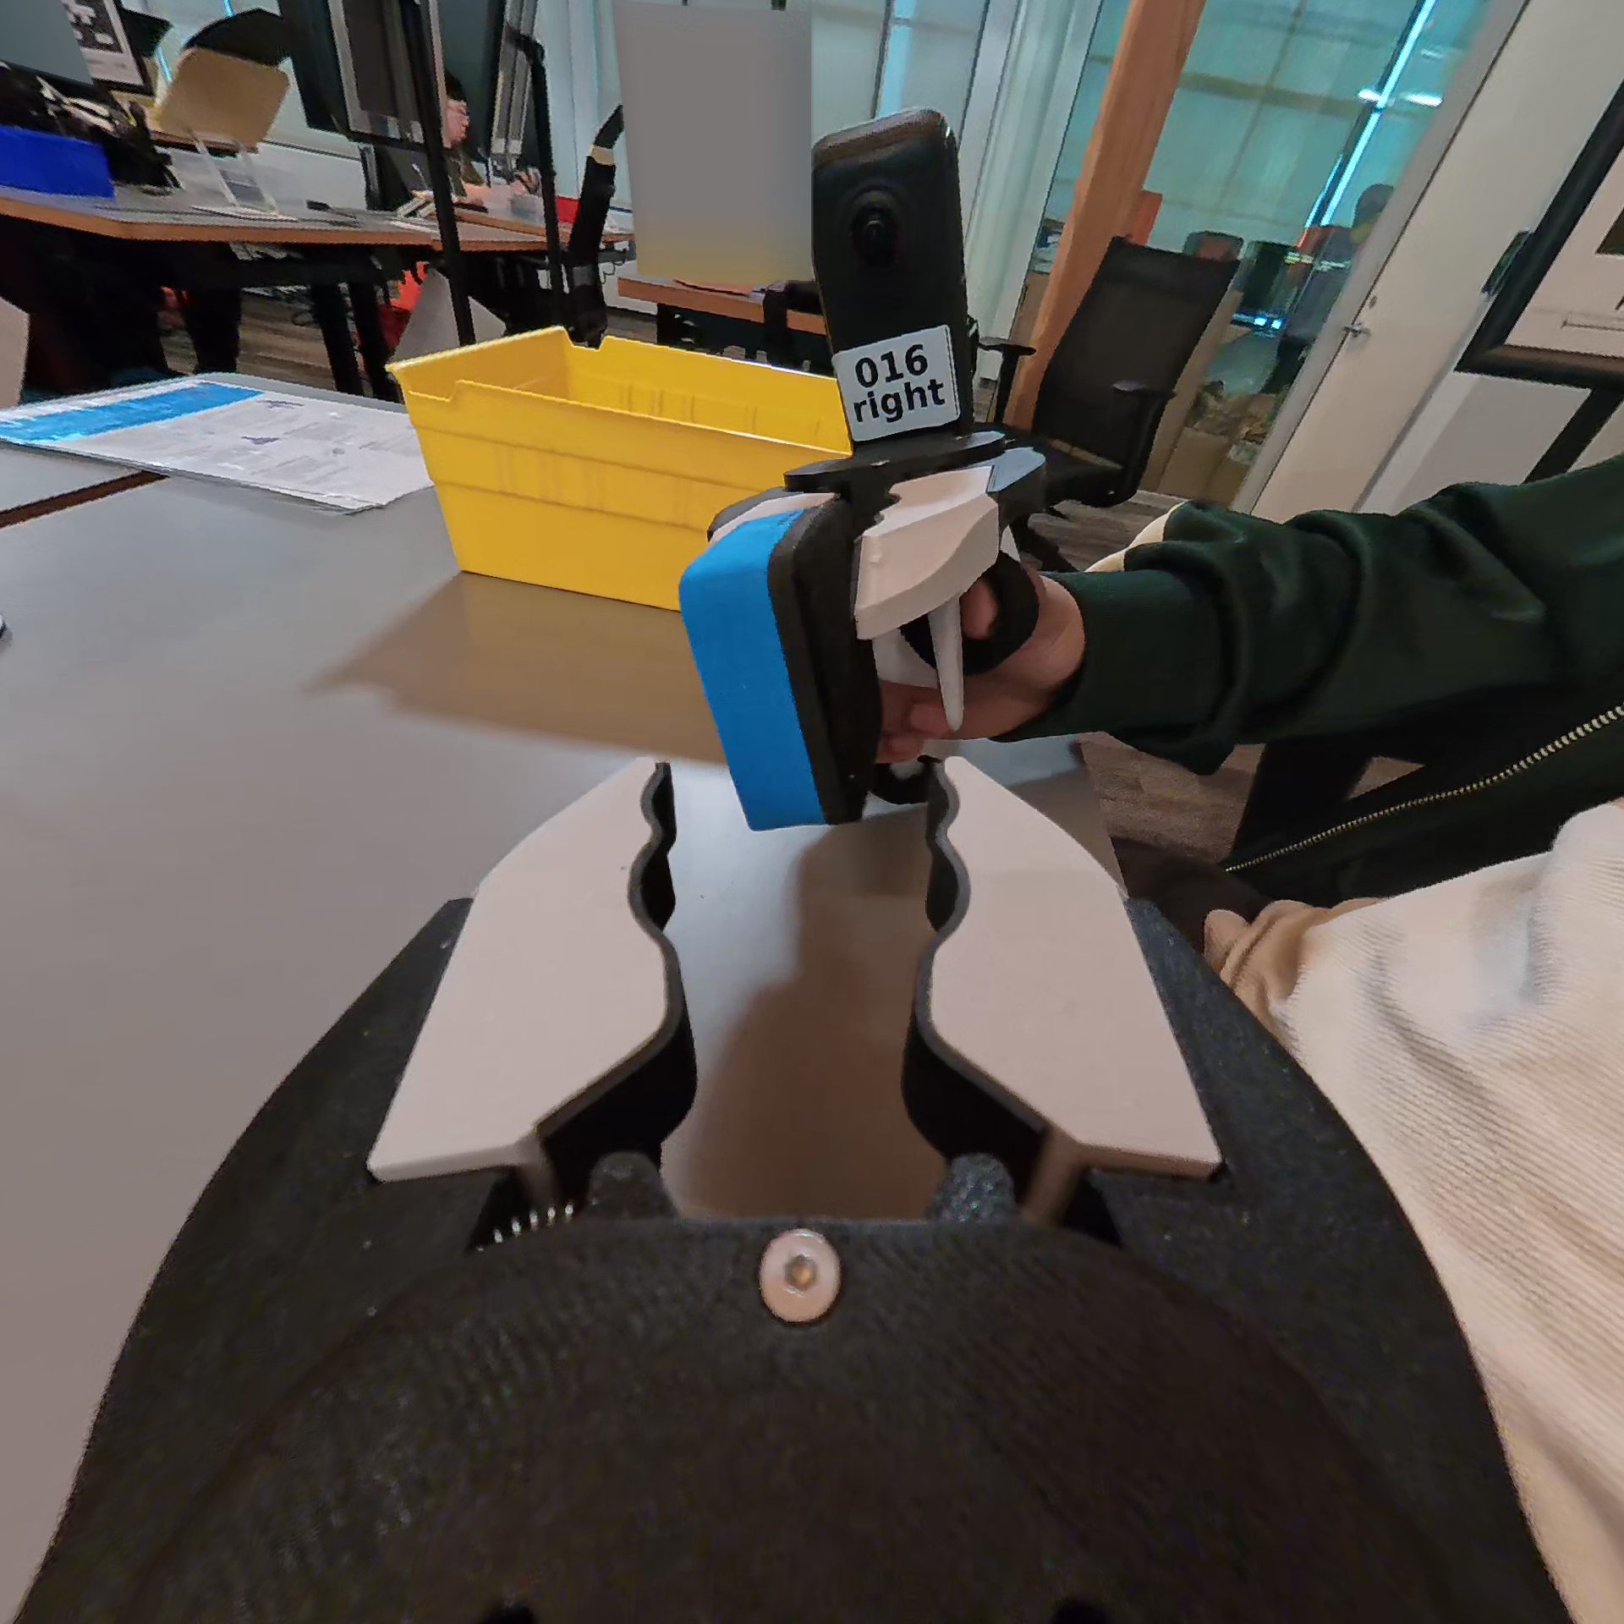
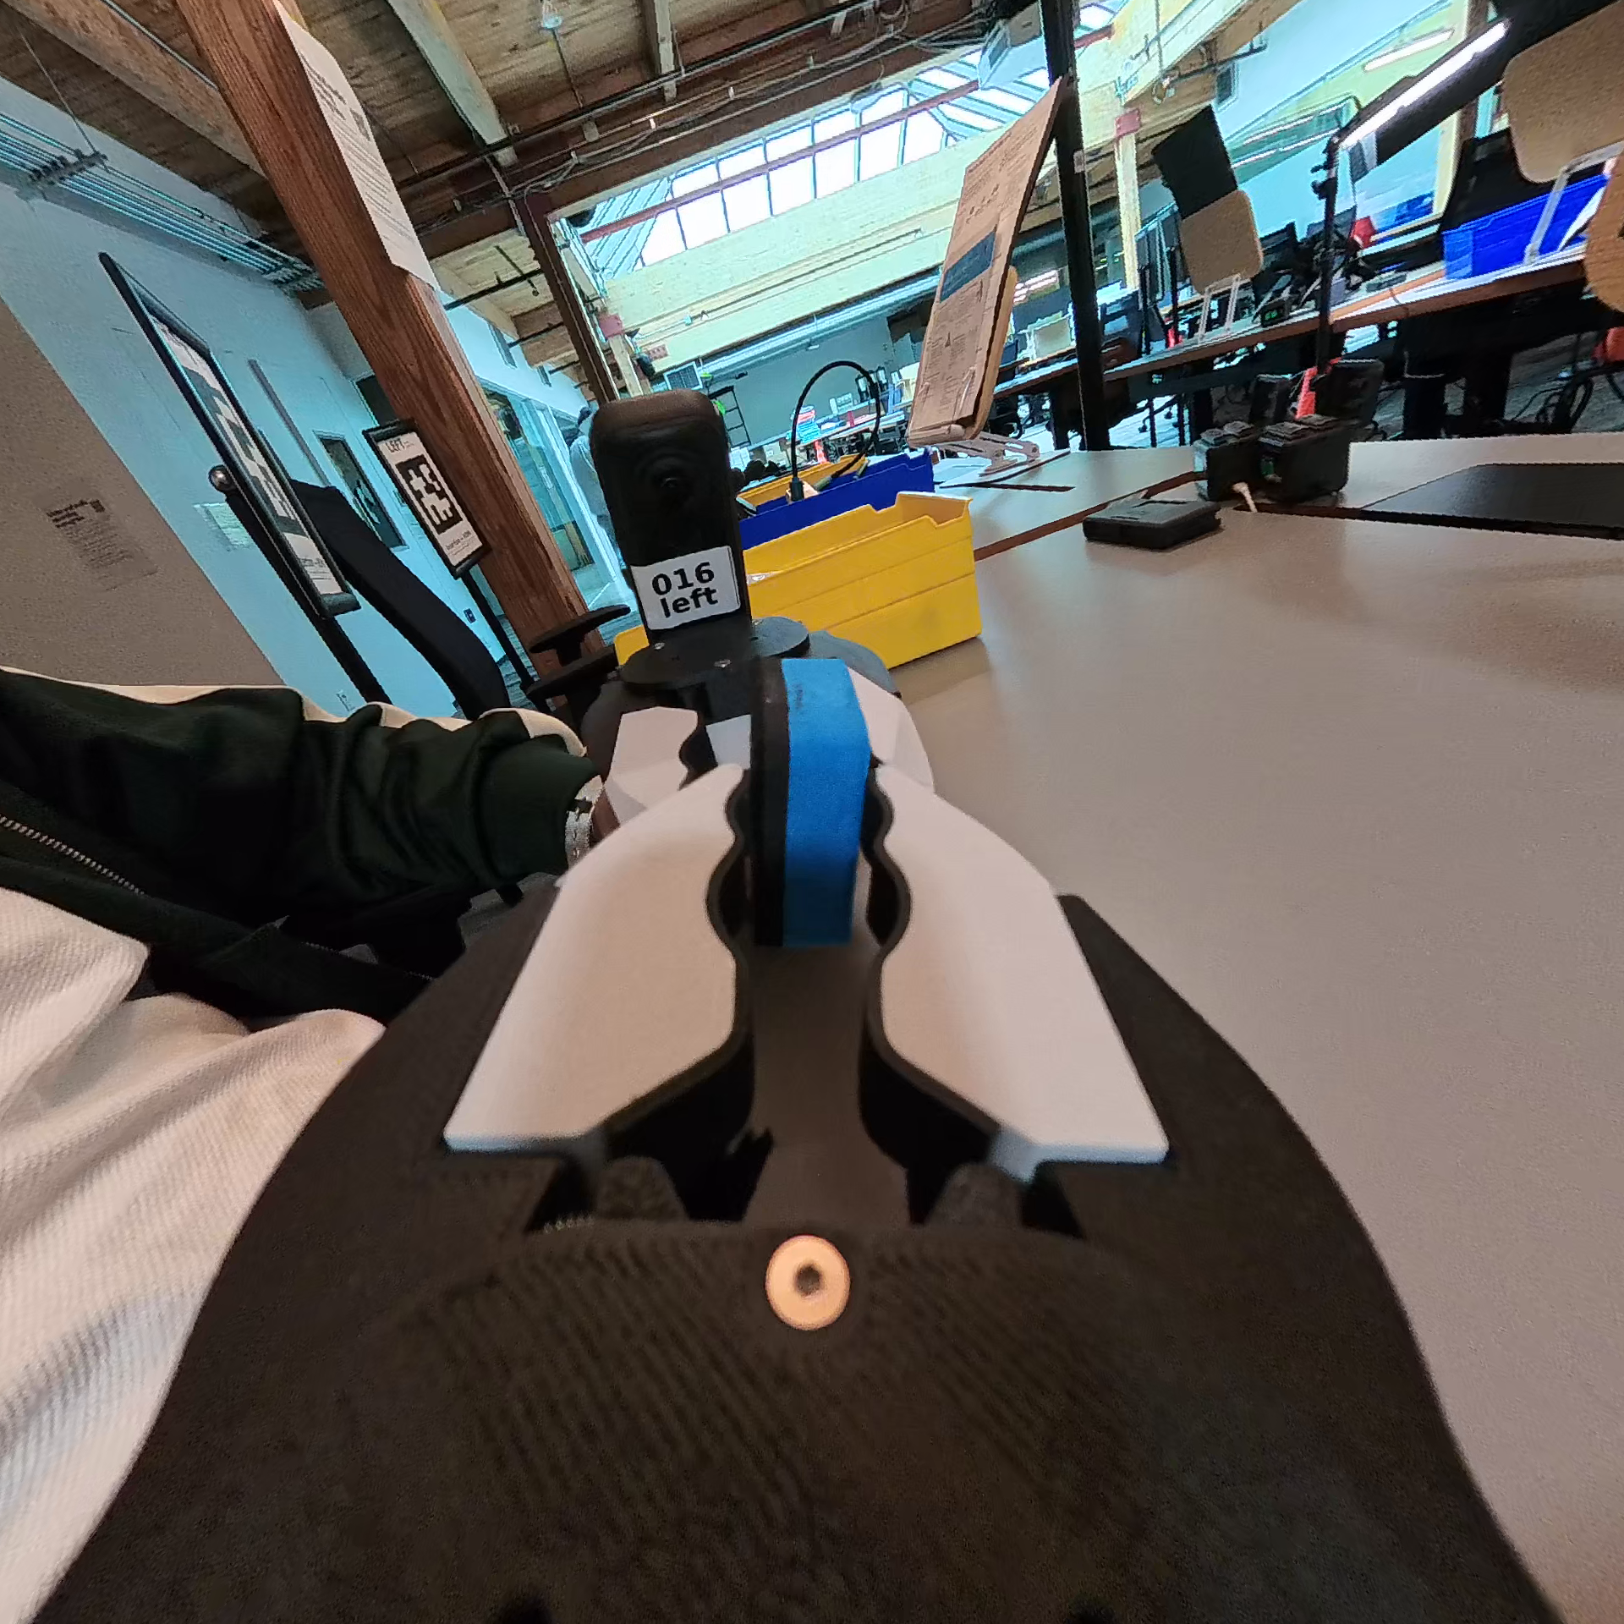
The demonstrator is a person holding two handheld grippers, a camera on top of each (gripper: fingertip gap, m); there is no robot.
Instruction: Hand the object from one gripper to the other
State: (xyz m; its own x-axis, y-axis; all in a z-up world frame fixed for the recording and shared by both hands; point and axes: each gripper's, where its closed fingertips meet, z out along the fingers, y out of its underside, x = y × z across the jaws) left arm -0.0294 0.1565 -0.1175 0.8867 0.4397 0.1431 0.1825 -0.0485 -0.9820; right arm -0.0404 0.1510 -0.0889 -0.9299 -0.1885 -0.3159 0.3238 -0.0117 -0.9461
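A grey desk [image 1: 220, 703] in an open workshop; right tongs [image 2: 804, 844] clamp the blue-and-black block [image 2: 822, 826], left tongs [image 1: 795, 817] gape apart.

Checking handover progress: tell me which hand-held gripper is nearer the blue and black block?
Right. The right hand-held gripper is shut on the blue and black block; the left hand-held gripper is open, facing the block just short of it, not touching.

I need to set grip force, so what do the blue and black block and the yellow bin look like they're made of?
The blue and black block, held in the right gripper, looks like a matte, finely textured blue foam pad on a thin black backing, probably rigid; no shine on either layer. The yellow bin looks like moulded plastic: smooth, slightly glossy walls with ridges.
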